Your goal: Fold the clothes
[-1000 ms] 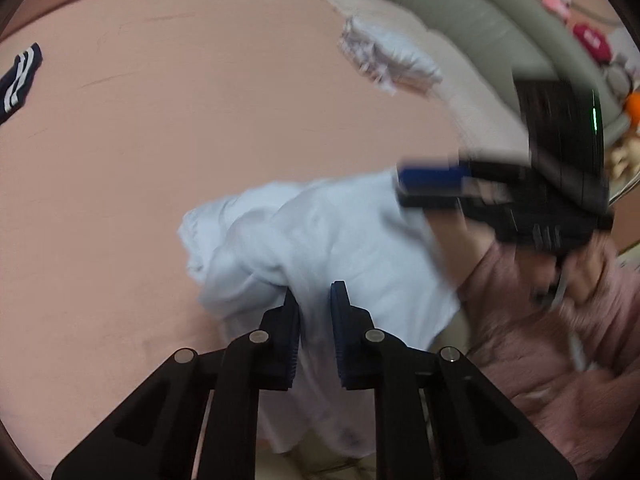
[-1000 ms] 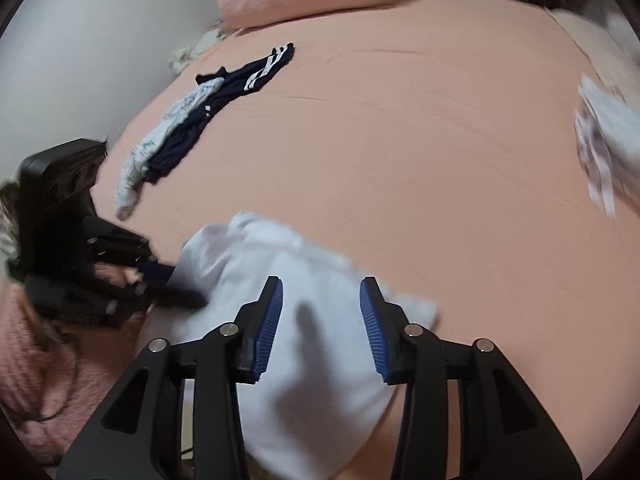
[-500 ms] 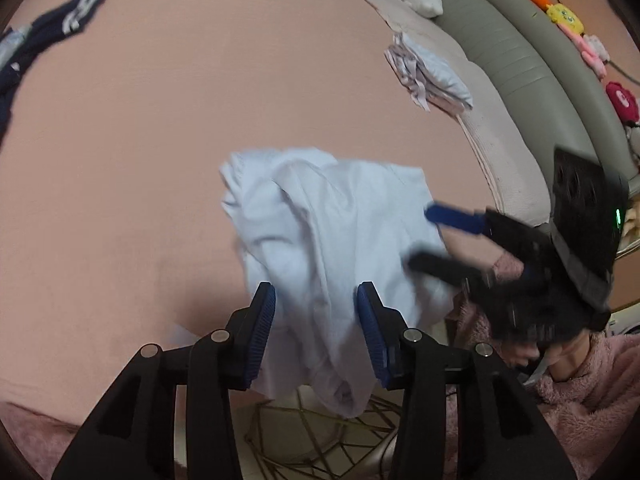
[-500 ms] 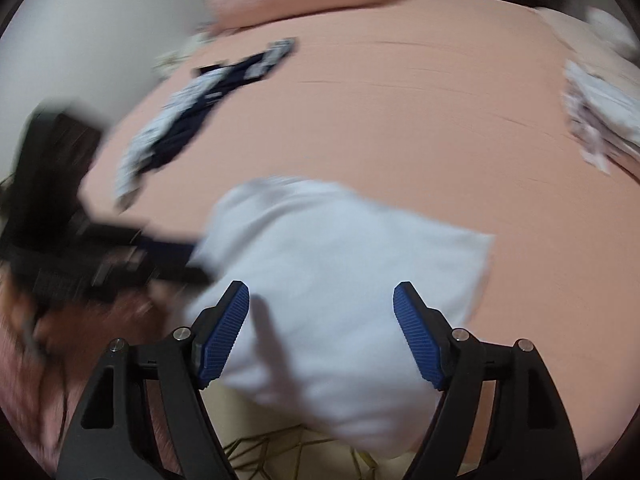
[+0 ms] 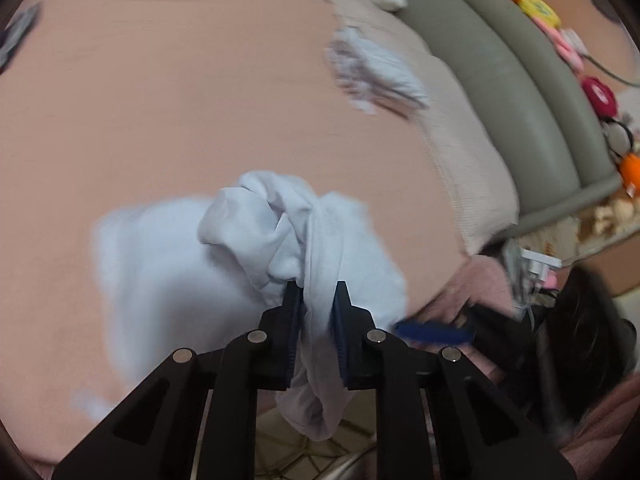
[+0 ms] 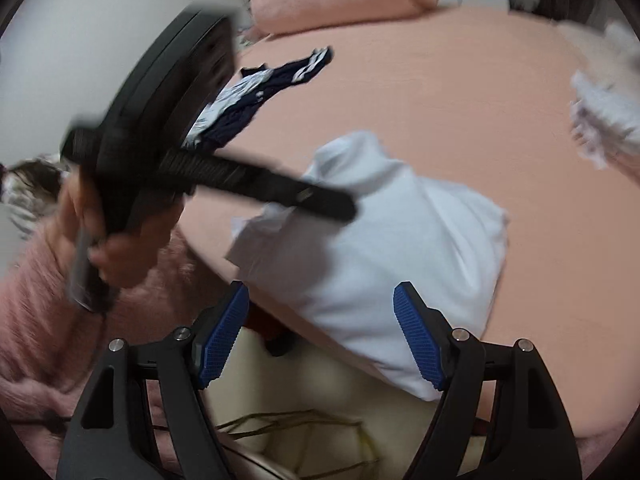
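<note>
The left tool [image 5: 318, 312] pinches a bunched fold of the white garment [image 5: 168, 264] at the bed's [image 5: 200, 100] near edge, probably to spread it; the right tool [image 6: 320, 332] hangs spread, holding nothing.

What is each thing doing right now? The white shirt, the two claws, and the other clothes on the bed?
White shirt: crumpled, hanging over the bed's edge.
Left claw: shut on the shirt.
Right claw: open, holding nothing.
Dark striped clothes: lying unfolded.
Pale stack of clothes: blurred, looks folded.
Pink bed: covered by a smooth sheet.
</note>
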